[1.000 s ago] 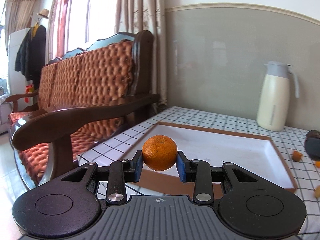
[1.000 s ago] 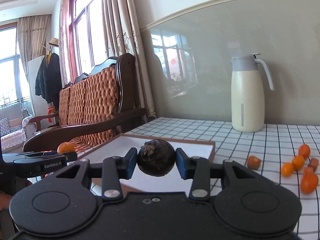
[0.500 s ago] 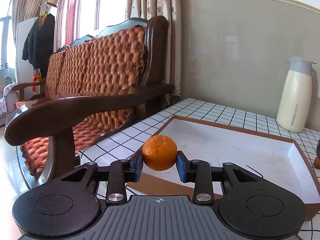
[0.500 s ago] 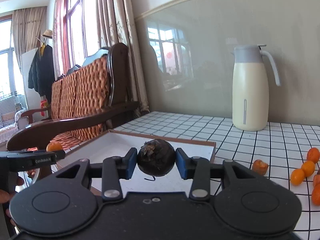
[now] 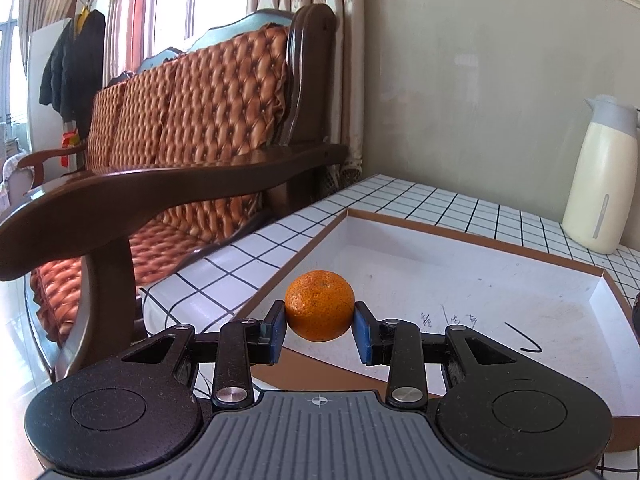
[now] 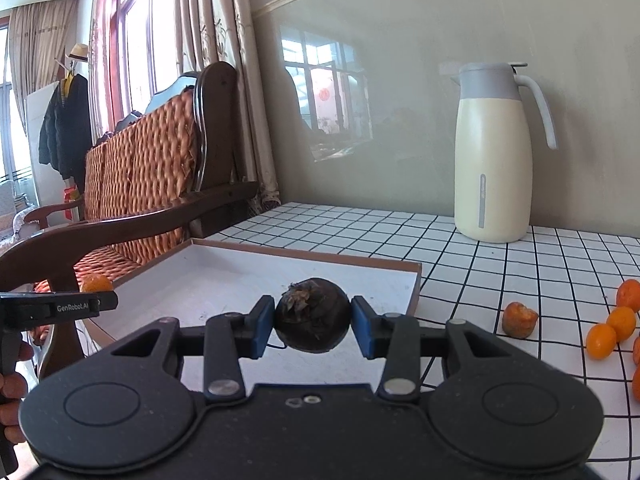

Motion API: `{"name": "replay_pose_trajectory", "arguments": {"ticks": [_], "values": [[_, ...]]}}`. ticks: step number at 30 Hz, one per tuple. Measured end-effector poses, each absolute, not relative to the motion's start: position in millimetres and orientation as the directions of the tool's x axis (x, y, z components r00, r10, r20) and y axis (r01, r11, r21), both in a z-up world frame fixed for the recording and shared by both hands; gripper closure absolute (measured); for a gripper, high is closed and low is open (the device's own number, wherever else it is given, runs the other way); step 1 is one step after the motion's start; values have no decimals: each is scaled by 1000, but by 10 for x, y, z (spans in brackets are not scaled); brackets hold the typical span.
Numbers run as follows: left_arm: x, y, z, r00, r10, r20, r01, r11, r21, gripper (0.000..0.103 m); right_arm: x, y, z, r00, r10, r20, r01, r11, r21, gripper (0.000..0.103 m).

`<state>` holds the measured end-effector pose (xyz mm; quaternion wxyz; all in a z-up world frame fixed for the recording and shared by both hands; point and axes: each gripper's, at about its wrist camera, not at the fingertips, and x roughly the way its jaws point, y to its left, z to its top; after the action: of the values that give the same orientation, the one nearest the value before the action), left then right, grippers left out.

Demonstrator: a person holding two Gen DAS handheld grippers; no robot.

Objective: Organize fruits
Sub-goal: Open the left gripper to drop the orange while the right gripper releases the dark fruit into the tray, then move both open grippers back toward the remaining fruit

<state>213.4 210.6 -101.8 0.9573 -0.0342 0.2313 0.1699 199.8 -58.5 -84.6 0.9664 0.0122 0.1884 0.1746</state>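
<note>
Tangerine [image 5: 319, 306]: pinched across its middle by left gripper [image 5: 319, 332], above tray [image 5: 460, 236] near-left edge; likely light, soft-skinned, bruisable.
Dark fruit [image 6: 313, 320]: clamped in right gripper [image 6: 313, 330], over tray's near-right corner; looks firm.
Loose fruits [image 6: 600, 340]: tabletop, right of tray.

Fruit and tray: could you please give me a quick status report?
Left hand-held gripper shut on orange, at tray's near edge. Right hand-held gripper shut on dark fruit, over tray. Tray bare, nothing blocking.
</note>
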Motion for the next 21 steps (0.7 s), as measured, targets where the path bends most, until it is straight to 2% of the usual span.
{"name": "replay_pose_trajectory", "arguments": {"ticks": [1,2,3,4,6,7,8,9,11,17,21], "values": [[2162,2112,-1029,831,310,-462,-342,940,16,67,2023,-566,-856,870,324,-371,-319,945,76,61],[2186,2115,-1048,825,316,-468,-349,937,19,67,2020,-568,-866,879,306,-367,-302,951,70,37],[2203,2109,-1056,824,319,-469,-349,937,24,67,2000,-583,-866,889,295,-349,-290,955,68,18],[2224,2099,-1055,819,322,-475,-350,936,31,64,1971,-602,-852,900,291,-325,-285,956,67,17],[2212,2089,-1028,823,323,-468,-358,934,15,36,1936,-626,-807,909,290,-299,-286,956,60,18],[2175,2064,-993,828,346,-442,-378,926,17,15,1913,-647,-787,914,288,-284,-282,957,63,18],[2133,2034,-957,833,371,-410,-396,918,27,7,1897,-677,-772,918,290,-271,-281,957,73,14],[2085,2001,-913,842,390,-374,-406,913,38,5,1896,-702,-753,918,296,-265,-283,955,85,9],[2014,1965,-843,854,405,-327,-415,909,43,0,1880,-749,-718,919,303,-252,-287,953,101,6],[1827,1922,-736,856,457,-241,-461,886,42,0,1791,-817,-611,918,335,-211,-318,942,113,6],[1792,1878,-735,863,444,-239,-444,894,59,0,1736,-815,-577,916,347,-200,-334,938,97,6]]}}
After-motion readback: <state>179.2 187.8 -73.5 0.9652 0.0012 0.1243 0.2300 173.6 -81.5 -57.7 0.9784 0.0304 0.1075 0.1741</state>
